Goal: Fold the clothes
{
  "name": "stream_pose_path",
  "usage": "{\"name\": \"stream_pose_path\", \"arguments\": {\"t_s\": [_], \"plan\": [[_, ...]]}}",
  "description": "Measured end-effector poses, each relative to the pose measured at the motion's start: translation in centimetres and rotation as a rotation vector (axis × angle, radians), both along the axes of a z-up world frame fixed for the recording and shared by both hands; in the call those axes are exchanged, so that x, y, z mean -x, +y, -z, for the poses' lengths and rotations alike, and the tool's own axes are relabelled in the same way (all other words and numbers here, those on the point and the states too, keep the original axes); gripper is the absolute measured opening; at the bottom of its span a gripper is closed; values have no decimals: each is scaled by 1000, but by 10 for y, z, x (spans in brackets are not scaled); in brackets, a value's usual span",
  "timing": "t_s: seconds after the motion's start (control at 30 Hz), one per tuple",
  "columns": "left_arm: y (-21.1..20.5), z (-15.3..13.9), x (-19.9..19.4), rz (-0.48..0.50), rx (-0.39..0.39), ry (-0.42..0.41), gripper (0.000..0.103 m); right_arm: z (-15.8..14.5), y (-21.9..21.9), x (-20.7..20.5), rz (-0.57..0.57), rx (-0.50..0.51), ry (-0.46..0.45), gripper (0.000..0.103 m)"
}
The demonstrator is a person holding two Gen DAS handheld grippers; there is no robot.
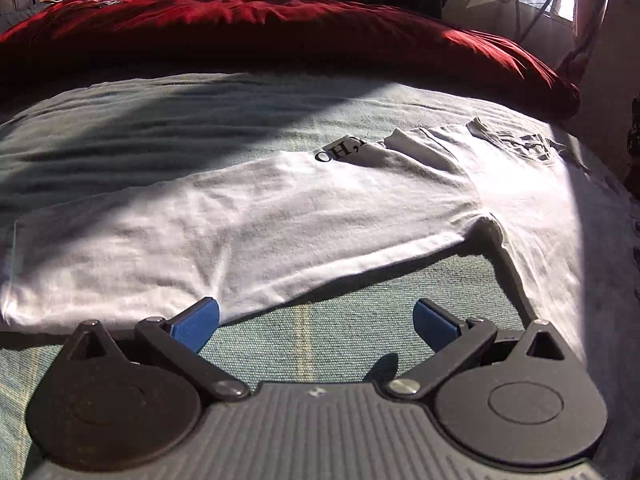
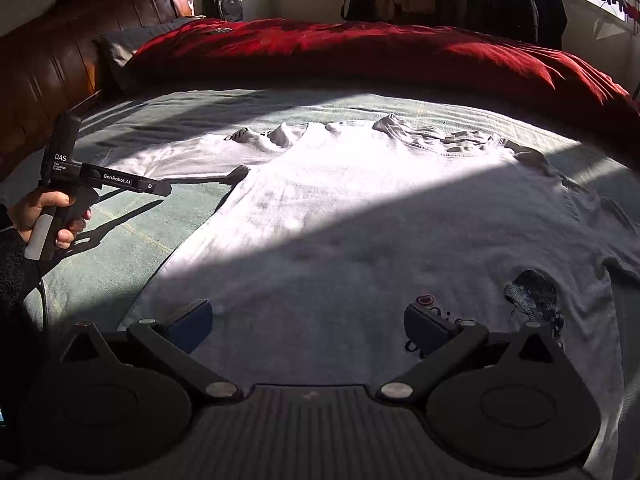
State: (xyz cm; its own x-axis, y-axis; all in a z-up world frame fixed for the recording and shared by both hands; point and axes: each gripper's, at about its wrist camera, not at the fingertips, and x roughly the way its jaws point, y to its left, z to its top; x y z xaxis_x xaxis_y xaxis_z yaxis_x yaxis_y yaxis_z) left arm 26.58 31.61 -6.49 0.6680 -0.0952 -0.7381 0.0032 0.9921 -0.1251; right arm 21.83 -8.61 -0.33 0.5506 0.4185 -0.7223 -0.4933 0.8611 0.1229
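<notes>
A white T-shirt (image 2: 360,216) lies spread on the green bedspread (image 2: 132,236), its neckline (image 2: 440,140) toward the red duvet. A dark hat print (image 2: 532,292) sits near my right gripper (image 2: 308,324), which hovers open just over the shirt's near part with nothing between its blue pads. In the left wrist view, a long white part of the clothing (image 1: 224,232) stretches leftward, with black letters "OH," (image 1: 340,148) on a turned-over far edge. My left gripper (image 1: 316,320) is open at its near edge, the left pad (image 1: 200,320) just reaching the cloth.
A red duvet (image 2: 360,56) is bunched across the far side of the bed. A wooden headboard (image 2: 48,64) stands at the left. A hand (image 2: 40,212) holds the left gripper's handle (image 2: 100,178). A backpack (image 2: 224,0) and hanging clothes (image 2: 520,0) line the far wall.
</notes>
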Motion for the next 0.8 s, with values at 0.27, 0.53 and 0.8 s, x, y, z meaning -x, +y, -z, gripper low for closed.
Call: {"name": "stream_pose_path", "arguments": {"t_s": [0.27,0.53,0.8], "plan": [[9,-4,-65,-51,208,-69,102,4,5,0,1,-22,19,103],[66,11,-42,-214,230,-31,102,7,-6,-1,42,-17,49,103],[134,2,3,-421,208,-19,102,12,3,-2,28,-26,62,103]]}}
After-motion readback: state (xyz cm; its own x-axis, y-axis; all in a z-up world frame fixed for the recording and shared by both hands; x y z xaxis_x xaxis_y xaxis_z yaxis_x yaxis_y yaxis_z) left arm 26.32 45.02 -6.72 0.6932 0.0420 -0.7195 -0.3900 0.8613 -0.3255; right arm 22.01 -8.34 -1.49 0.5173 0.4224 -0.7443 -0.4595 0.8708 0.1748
